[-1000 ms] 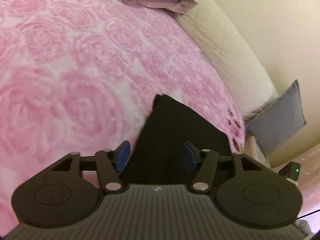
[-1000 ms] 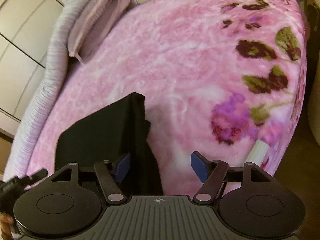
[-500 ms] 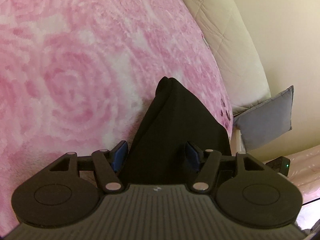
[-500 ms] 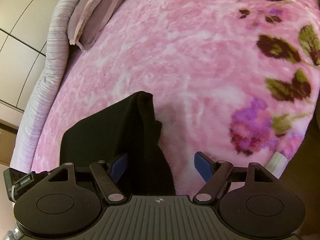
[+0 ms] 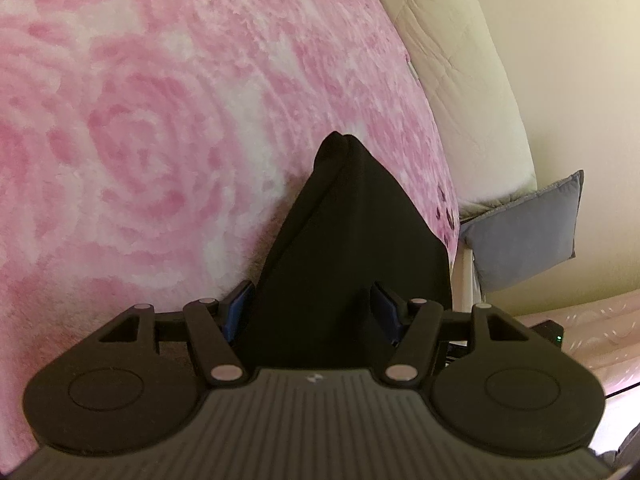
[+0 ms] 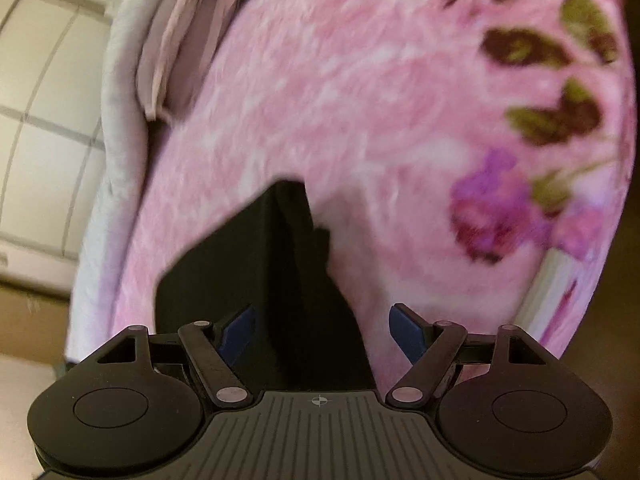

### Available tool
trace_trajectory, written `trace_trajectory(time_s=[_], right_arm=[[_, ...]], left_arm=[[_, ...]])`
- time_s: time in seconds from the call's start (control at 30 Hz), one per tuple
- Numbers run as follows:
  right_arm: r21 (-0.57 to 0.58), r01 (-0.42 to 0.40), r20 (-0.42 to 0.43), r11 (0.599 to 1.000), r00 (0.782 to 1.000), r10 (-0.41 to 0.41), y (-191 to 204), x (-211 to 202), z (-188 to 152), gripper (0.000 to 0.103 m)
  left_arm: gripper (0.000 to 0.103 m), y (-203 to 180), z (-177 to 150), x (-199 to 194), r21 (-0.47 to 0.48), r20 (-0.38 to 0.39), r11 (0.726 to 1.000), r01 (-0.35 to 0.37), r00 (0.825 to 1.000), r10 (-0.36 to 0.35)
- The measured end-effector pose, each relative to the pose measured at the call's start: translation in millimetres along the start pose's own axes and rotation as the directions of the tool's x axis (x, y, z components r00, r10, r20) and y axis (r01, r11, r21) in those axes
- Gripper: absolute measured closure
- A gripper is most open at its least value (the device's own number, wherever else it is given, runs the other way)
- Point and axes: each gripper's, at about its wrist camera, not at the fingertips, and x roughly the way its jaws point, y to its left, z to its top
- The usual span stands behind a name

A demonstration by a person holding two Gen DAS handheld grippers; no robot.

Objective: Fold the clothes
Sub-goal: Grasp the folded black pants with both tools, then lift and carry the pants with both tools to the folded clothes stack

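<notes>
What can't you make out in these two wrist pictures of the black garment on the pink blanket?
- Left wrist view: the black garment runs under the left gripper, so its near edge is hidden.
- Right wrist view: motion blur smears the pink blanket; the right gripper body covers the garment's lower part.
- What kind of garment it is: unclear.

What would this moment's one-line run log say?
left hand-held gripper: open | right hand-held gripper: open | black garment: on pink blanket

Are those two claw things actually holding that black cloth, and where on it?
It cannot be told for sure. The black garment runs between the open jaws of both the left gripper and the right gripper, near two corners, seemingly lifted above the pink blanket.
</notes>
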Motion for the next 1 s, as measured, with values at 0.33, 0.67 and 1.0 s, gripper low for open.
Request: trace_trajectory(time_s=[0.33, 0.67, 1.0], right_arm=[[-0.119, -0.042, -0.062, 0.992, 0.997, 0.035, 19, 39, 2, 0.025], [-0.046, -0.173, -0.124, 0.984, 0.978, 0.166, 13, 59, 5, 0.076], [-0.077, -0.243, -0.195, 0.967, 0.955, 0.224, 83, 28, 2, 0.081]], left_arm=[[0.056, -10, -1, 23, 0.026, -0.018, 1.000, 0.010, 1.000, -0.009], [0.083, -20, -4, 33, 0.005, -0.012, 1.000, -0.008, 1.000, 0.008], [0.086, -61, -41, -62, -0.064, 0.167, 0.997, -0.036, 0.985, 0.046]])
